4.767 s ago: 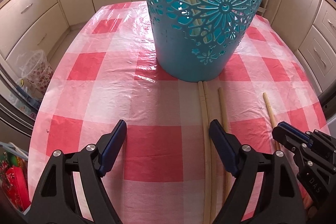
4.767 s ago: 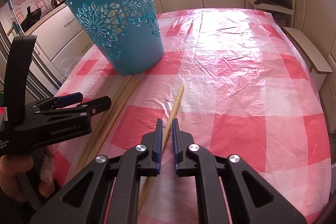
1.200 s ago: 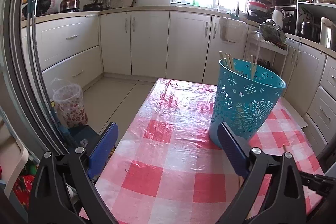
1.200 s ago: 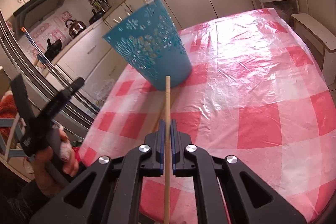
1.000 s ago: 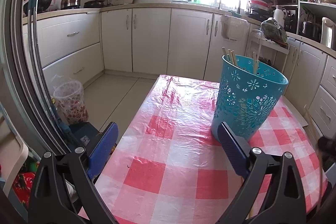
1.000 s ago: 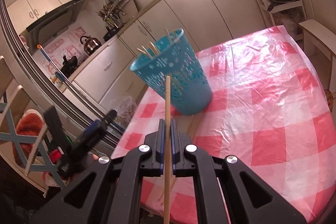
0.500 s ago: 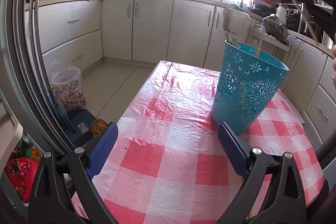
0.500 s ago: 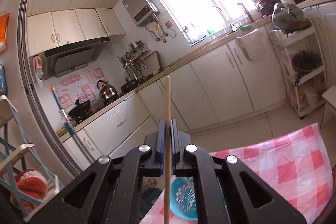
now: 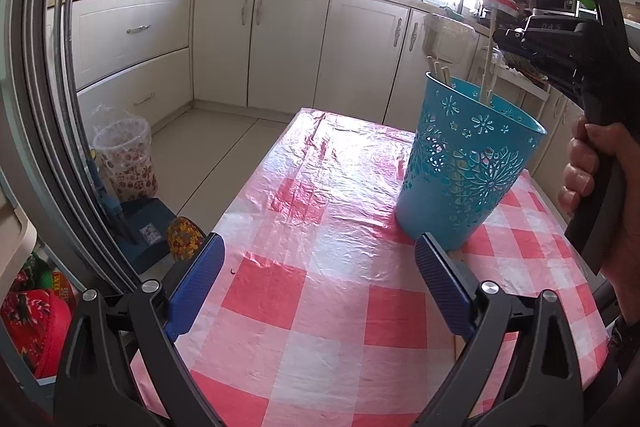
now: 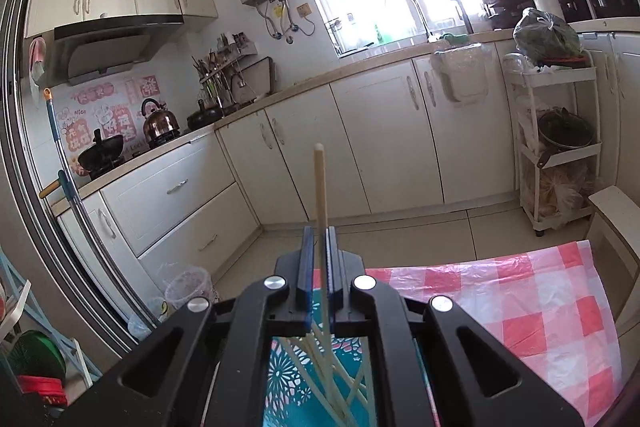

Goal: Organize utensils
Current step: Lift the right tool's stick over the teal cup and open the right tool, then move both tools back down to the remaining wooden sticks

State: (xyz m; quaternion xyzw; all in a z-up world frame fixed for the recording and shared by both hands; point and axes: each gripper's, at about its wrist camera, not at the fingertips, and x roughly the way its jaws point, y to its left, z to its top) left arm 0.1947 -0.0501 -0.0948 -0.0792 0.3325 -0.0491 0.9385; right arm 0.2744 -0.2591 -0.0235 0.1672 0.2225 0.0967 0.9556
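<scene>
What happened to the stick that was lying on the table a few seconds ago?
The right gripper lifted the chopstick off the table, swung it upright and brought it over the blue basket, its lower end now inside with the others. It stays clamped. The left gripper pulled back, open and empty. The basket stayed put.

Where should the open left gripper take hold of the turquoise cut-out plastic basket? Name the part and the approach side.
Take the turquoise cut-out plastic basket by its upper wall at the rim, coming from above on the near side. The body is wide and tapered, likely too broad to span, while the thin rim fits between the left gripper fingers. Keep clear of the wooden chopsticks at the far rim.
</scene>
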